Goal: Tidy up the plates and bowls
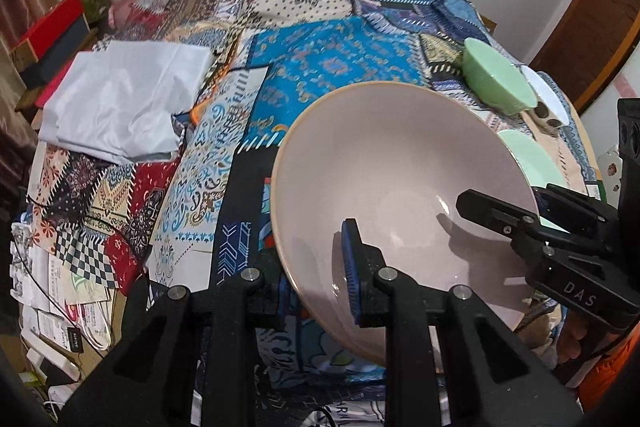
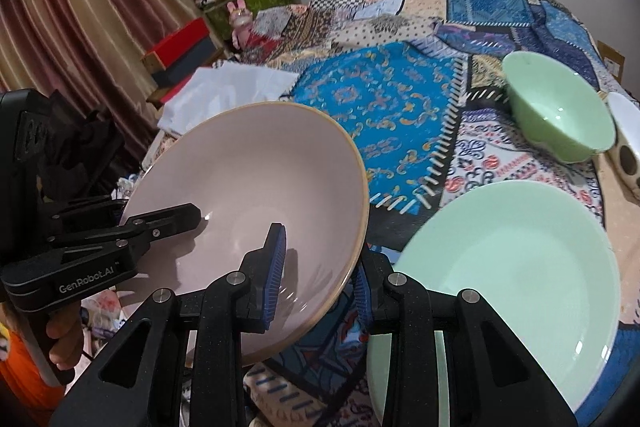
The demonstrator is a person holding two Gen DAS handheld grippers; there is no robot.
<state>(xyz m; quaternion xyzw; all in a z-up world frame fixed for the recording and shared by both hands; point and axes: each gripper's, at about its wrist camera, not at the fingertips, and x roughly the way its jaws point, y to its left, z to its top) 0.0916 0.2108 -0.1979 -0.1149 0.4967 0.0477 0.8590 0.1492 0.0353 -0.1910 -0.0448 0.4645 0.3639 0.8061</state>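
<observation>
A large pale pink bowl point(image 1: 400, 167) with a tan rim hangs tilted above the patchwork tablecloth, held from two sides. My left gripper point(image 1: 308, 267) is shut on its near rim, one blue pad inside, the other finger under the bowl. My right gripper point(image 1: 504, 205) clamps the rim on the right. In the right wrist view the pink bowl point(image 2: 248, 187) sits between my right gripper's point(image 2: 320, 261) blue pads, and the left gripper point(image 2: 156, 217) grips its left rim. A mint green plate point(image 2: 520, 267) lies to the right, with a mint green bowl point(image 2: 560, 107) behind it.
A white dish point(image 2: 628, 131) with dark holes stands at the table's right edge. A folded white cloth point(image 1: 124, 99) lies at the left of the patchwork tablecloth point(image 1: 332, 59). Boxes point(image 2: 180, 47), a pink rabbit toy point(image 2: 240, 19) and curtains point(image 2: 80, 7) crowd the far left.
</observation>
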